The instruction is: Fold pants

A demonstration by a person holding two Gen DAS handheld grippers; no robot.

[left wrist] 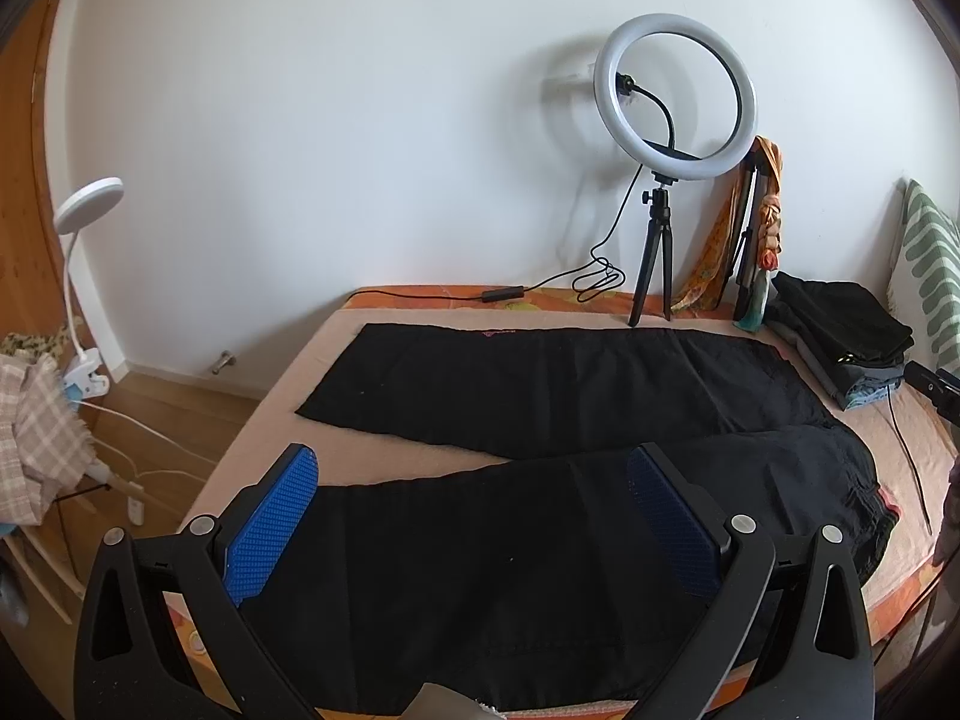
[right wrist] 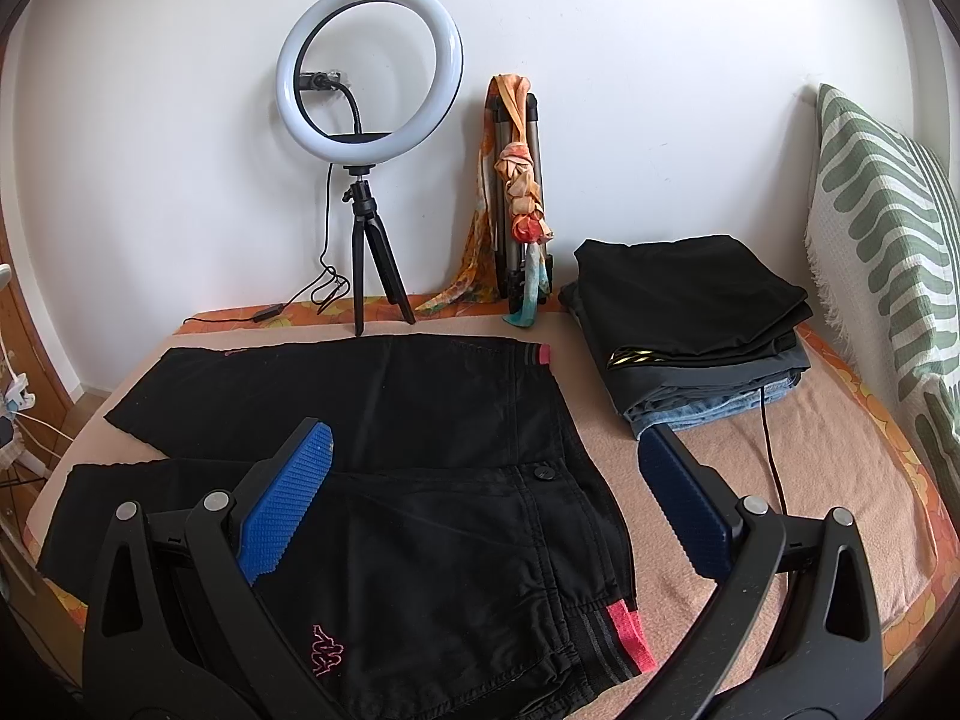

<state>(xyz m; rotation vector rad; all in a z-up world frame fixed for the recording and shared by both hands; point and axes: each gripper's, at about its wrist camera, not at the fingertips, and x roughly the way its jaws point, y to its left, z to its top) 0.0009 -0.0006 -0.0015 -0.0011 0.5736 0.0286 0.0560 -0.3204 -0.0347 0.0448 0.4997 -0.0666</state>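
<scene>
Black pants (left wrist: 540,396) lie spread flat on the bed, both legs pointing left, the waistband with a pink stripe (right wrist: 624,630) at the right. The pants also show in the right wrist view (right wrist: 420,420), with a pink logo near the front. My left gripper (left wrist: 474,480) is open and empty, hovering over the near leg. My right gripper (right wrist: 486,468) is open and empty, above the hip and waistband part of the near leg.
A ring light on a tripod (right wrist: 366,120) stands at the bed's far edge, its cable (left wrist: 576,282) beside it. A stack of folded clothes (right wrist: 690,318) sits right of the pants. A striped pillow (right wrist: 888,228) leans far right. A clip lamp (left wrist: 84,276) is left of the bed.
</scene>
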